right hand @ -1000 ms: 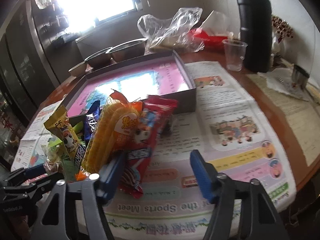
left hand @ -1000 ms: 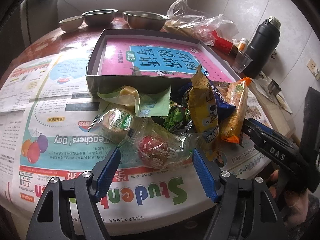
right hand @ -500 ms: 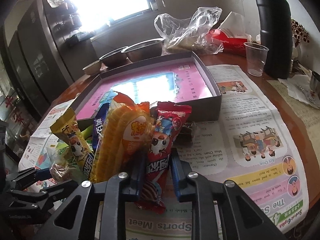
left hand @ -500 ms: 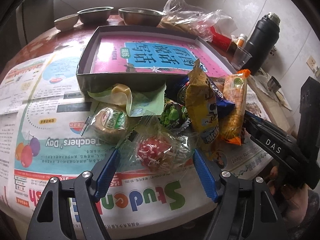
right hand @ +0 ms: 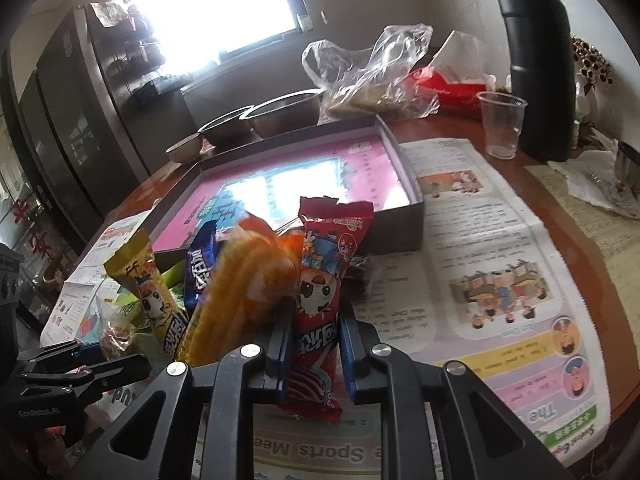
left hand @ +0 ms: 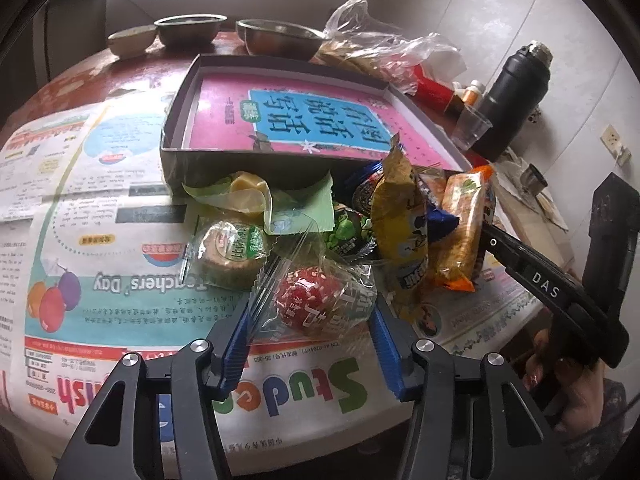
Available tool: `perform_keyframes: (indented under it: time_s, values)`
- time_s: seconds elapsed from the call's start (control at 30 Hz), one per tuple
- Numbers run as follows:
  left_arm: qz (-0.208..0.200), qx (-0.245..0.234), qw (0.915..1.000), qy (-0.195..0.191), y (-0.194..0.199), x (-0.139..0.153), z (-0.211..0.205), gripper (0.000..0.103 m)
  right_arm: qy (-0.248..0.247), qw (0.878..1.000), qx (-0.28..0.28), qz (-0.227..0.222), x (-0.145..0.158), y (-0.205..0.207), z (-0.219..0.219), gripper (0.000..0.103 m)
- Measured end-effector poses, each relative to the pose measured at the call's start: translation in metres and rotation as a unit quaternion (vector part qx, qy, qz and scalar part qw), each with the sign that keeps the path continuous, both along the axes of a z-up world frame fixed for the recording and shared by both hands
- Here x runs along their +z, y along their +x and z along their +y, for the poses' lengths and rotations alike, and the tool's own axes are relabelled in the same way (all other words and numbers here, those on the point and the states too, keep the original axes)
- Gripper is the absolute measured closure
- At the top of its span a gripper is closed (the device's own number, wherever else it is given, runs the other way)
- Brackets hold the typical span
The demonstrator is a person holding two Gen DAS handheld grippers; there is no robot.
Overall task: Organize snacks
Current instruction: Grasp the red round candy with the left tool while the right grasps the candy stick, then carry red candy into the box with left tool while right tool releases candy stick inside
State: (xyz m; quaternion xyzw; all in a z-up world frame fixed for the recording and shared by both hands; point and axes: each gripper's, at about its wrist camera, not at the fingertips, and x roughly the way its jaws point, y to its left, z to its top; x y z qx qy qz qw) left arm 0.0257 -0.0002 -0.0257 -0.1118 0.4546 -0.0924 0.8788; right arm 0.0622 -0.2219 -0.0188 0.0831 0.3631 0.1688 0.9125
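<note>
Now our right gripper (right hand: 314,340) pinches the red packet (right hand: 320,280) low by the box (right hand: 400,220), light, crinkly, probably slippery, while our left gripper (left hand: 310,344) gapes around the clear-wrapped red sweet (left hand: 308,304) on the table.

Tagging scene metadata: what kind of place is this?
Likely a home kitchen or dining area: a round wooden table covered in newspaper, metal bowls near a bright window, a tall dark fridge-like cabinet, and a black insulated flask beside a clear plastic cup.
</note>
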Motion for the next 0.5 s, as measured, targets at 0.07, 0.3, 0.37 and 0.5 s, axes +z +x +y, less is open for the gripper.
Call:
perform_keyframes:
  time_s: [0.07, 0.3, 0.37, 0.5]
  values:
    - [-0.006, -0.002, 1.0, -0.003, -0.003, 0.004, 0.003, 0.047, 0.0, 1.0, -0.005, -0.003, 0.002, 0.0, -0.004, 0.082]
    - [-0.028, 0.002, 0.9996, -0.004, -0.008, 0.018, 0.009, 0.047, 0.0, 1.0, -0.015, -0.017, 0.01, -0.002, -0.011, 0.083]
    - [-0.031, 0.005, 0.9995, -0.007, -0.008, 0.021, 0.011, 0.047, -0.001, 1.0, -0.019, -0.022, 0.013, -0.001, -0.013, 0.083]
    - [-0.039, 0.013, 0.9991, -0.012, -0.007, 0.027, 0.018, 0.047, -0.004, 0.999, -0.028, -0.029, 0.016, 0.003, -0.018, 0.082]
